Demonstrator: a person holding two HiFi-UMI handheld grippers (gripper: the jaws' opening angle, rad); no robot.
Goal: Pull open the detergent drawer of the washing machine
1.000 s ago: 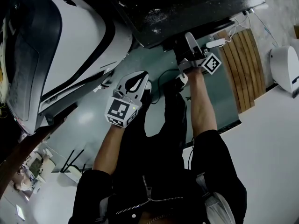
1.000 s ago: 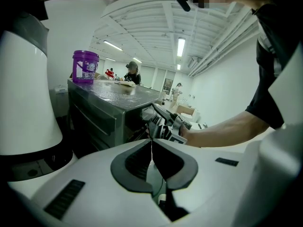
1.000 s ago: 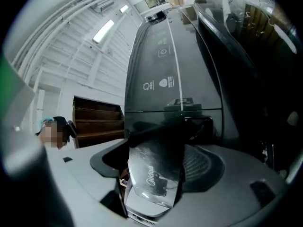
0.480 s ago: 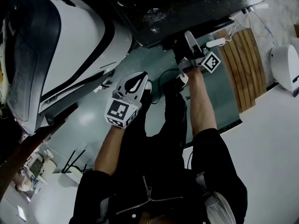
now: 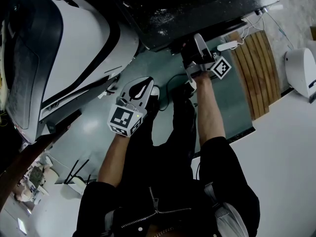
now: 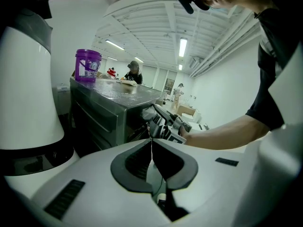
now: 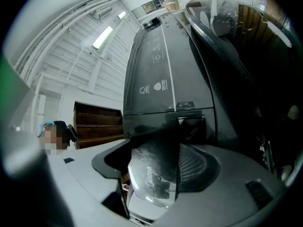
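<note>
Shifted slightly up and left since a second ago, right tool (image 7: 156,149) pinching detergent drawer (image 7: 149,179) at washing machine (image 5: 197,9) front. Left tool (image 6: 151,146) nudged likewise, pressed together, empty.

Washing machine (image 5: 197,9): body cut off by the head view's top edge. Detergent drawer (image 7: 151,178): only its glossy front shows, between the jaws of the right gripper (image 7: 156,150), lower end hidden behind the gripper body. Purple bucket (image 6: 88,65): label too small to read.
</note>
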